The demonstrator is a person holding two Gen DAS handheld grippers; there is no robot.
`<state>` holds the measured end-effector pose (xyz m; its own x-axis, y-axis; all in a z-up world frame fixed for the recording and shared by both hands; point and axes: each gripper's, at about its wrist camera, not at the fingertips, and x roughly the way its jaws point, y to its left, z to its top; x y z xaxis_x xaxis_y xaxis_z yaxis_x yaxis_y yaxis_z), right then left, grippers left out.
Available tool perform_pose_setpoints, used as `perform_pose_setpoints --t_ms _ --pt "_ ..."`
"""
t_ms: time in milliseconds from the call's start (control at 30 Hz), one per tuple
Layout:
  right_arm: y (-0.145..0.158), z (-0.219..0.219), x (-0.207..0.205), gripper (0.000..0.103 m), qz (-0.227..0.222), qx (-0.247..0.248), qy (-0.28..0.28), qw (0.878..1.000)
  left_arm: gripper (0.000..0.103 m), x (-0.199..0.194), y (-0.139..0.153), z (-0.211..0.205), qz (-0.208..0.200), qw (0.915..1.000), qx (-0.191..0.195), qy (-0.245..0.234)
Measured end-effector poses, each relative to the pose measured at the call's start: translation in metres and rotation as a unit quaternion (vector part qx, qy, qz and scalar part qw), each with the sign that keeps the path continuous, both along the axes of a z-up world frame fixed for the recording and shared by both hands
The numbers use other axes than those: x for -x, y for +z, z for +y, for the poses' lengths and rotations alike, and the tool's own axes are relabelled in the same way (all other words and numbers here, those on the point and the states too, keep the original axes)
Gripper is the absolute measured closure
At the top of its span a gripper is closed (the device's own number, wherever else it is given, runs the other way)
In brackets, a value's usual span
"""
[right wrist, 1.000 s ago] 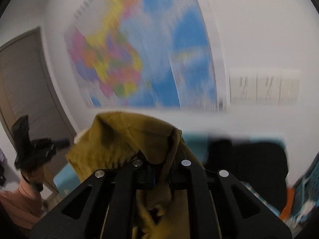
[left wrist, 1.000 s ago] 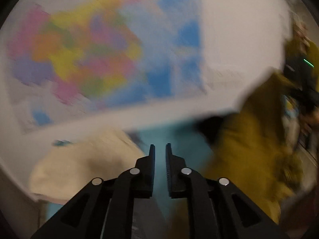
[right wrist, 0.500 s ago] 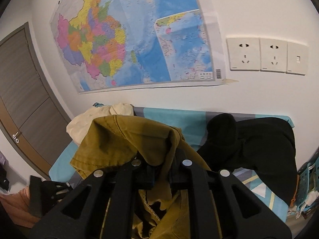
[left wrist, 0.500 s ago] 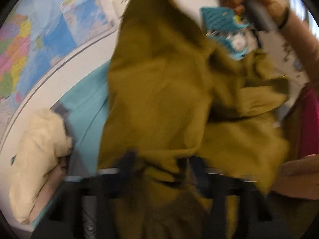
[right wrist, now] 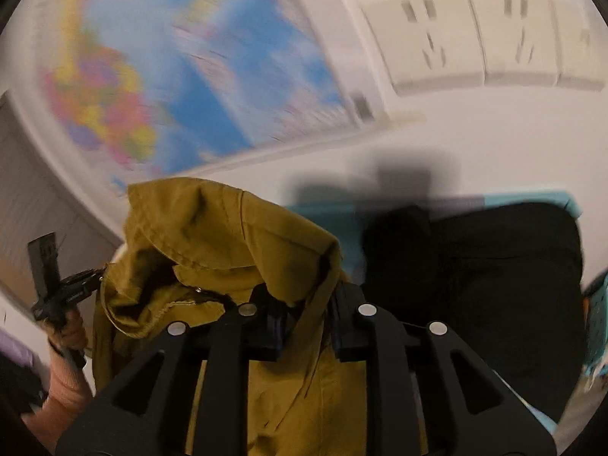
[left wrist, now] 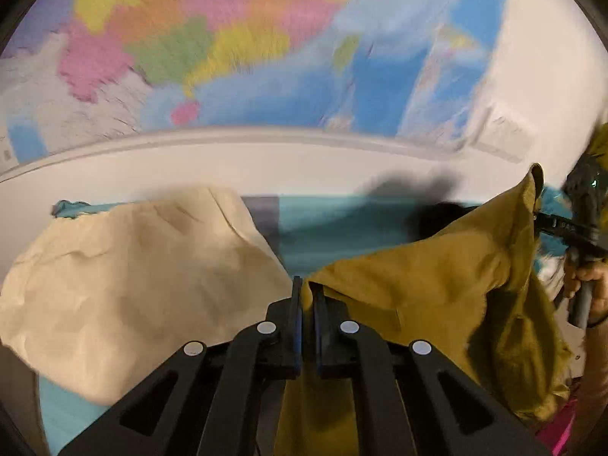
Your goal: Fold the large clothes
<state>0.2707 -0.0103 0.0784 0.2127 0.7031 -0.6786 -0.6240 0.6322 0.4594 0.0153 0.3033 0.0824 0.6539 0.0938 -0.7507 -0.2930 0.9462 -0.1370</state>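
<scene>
A mustard-yellow hooded jacket hangs in the air between my two grippers, above a bed. My left gripper is shut on a thin edge of the jacket, which runs off to the right. In the right wrist view the jacket's hood bunches over my right gripper. Its jaws are opening, with a thick fold of cloth still between and against the pads. A person's hand holds the right gripper's handle at the far right, and another hand holds the left one. Both views are blurred.
A crumpled cream garment lies on the teal bed sheet at the left. A black garment is heaped at the right. A coloured wall map, wall sockets and a door stand behind. A teal basket sits far right.
My left gripper, bare a second ago, swung into the jacket and closed on its edge. The right gripper sank and rolled with the jacket, and the cloth now spans both grippers.
</scene>
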Motion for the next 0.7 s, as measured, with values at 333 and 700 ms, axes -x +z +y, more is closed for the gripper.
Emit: perform_pose_setpoints --t_ms 333,700 --pt "-0.039 0.004 -0.012 0.028 -0.027 0.076 -0.049 0.996 0.058 -0.024 -0.06 0.018 0.055 0.9973 -0.027 0.041" --pt "-0.021 -0.028 0.181 0.011 -0.139 0.129 0.149 0.971 0.02 0.093 -0.053 -0.073 0.022 0.9924 -0.04 -0.115"
